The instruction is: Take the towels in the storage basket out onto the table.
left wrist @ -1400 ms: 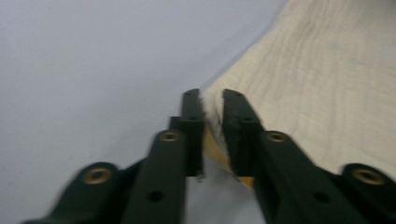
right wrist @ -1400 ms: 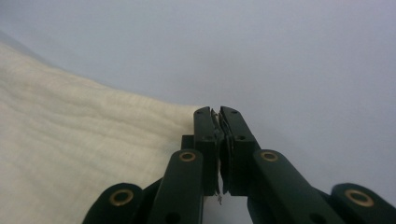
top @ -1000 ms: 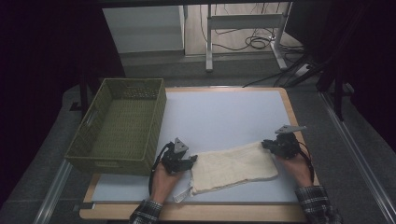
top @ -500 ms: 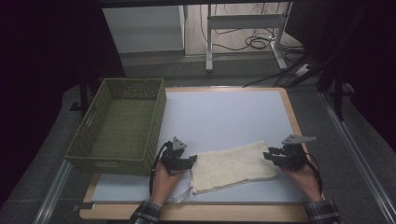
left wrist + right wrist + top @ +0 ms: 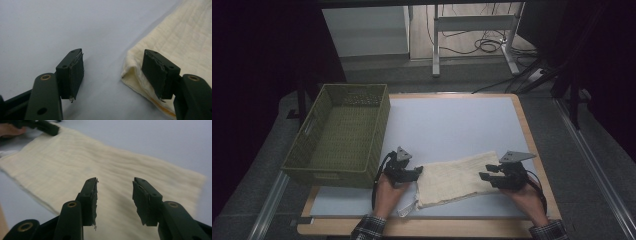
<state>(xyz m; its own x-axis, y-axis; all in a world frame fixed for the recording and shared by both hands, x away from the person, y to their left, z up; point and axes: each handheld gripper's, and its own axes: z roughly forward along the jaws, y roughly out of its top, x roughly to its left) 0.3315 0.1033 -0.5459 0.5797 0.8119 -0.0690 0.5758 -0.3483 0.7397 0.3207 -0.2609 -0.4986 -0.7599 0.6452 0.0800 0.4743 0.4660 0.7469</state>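
High view: green basket (image 5: 339,135), nothing inside

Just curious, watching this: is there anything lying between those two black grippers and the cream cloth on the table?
Nothing visible. The left gripper stands open at the cloth's folded corner, and the right gripper hangs open just above its other end.

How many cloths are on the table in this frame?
1. A cream folded cloth lies near the front edge of the table, between the left gripper and the right gripper. None is seen in the green basket.
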